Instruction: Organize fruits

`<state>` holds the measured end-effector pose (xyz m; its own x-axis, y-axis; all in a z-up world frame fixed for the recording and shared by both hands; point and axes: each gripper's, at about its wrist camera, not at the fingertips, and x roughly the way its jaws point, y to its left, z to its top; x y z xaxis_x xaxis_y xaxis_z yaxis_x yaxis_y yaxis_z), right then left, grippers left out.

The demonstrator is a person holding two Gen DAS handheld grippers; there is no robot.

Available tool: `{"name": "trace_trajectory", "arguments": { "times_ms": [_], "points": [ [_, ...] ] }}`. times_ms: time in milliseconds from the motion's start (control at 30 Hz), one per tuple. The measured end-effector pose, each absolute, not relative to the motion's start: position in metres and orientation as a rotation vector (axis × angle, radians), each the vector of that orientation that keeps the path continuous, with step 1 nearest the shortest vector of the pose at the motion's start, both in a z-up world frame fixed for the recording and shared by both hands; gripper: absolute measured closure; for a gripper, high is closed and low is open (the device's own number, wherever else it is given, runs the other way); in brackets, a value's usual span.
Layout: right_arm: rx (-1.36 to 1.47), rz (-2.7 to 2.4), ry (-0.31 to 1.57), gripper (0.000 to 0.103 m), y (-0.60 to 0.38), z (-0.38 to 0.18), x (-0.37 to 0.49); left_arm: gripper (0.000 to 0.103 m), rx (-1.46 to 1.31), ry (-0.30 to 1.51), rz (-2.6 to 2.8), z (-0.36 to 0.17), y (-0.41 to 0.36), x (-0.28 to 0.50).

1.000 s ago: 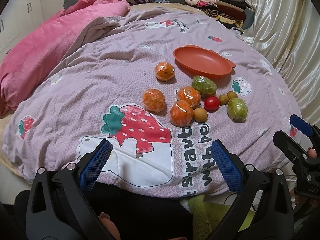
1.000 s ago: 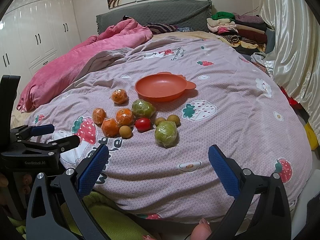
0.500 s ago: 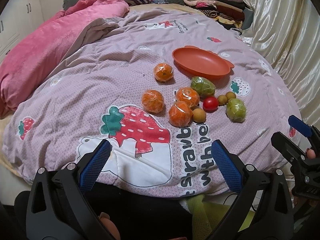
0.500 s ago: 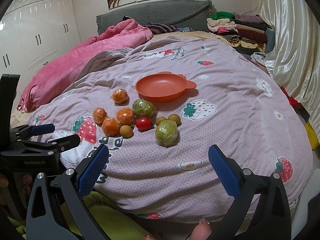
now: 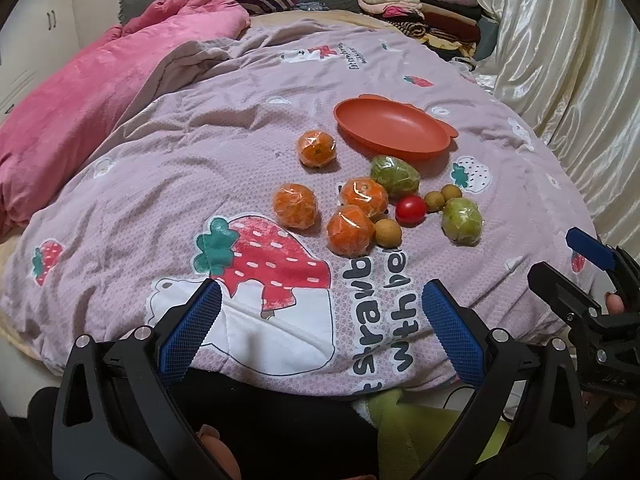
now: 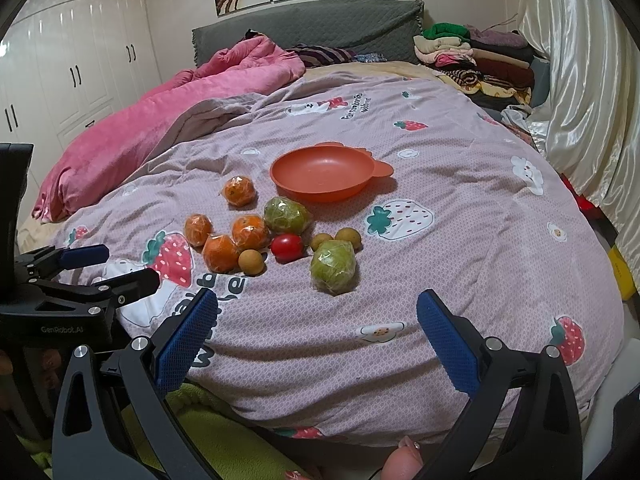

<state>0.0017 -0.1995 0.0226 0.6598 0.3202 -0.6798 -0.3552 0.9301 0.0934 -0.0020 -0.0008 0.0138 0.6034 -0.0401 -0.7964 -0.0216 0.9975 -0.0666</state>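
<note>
The job has not really begun — the orange bowl (image 6: pixel 324 174) on the bed is empty. All the fruit lies on the blanket just in front of the bowl: oranges (image 5: pixel 295 205), green fruits (image 6: pixel 333 266), a red tomato (image 6: pixel 287 247). The left gripper (image 5: pixel 320 330) and right gripper (image 6: pixel 318 334) hover near the bed's edge, fingers wide apart, holding nothing. Next, I think, one must reach forward and pinch a fruit gently — they look slippery in their wrap.

Bare quilt (image 6: pixel 460 248) btwn grippers & fruit cluster (image 6: pixel 276 240) — clear approach; fruits packed tight, touching.
</note>
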Motion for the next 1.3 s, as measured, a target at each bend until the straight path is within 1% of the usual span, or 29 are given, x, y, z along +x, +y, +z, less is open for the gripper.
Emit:
{"name": "trace_trajectory", "arguments": {
  "times_ms": [733,1200,1267,1300],
  "points": [
    [-0.048,0.380,0.763,0.004,-0.200,0.022,0.003,0.008,-0.073,0.925,-0.032,0.010,-0.005,-0.002],
    [-0.076,0.364,0.823,0.004,-0.208,0.000,0.037,0.008,-0.081,0.987,-0.127,-0.007,-0.008,0.027],
    [-0.079,0.371,0.832,0.004,-0.208,-0.004,0.041,0.009,-0.096,0.997,-0.137,-0.010,-0.006,0.034],
    [-0.080,0.373,0.836,0.004,-0.208,-0.006,0.043,0.012,-0.105,1.003,-0.140,-0.012,-0.005,0.037]
  ]
}}
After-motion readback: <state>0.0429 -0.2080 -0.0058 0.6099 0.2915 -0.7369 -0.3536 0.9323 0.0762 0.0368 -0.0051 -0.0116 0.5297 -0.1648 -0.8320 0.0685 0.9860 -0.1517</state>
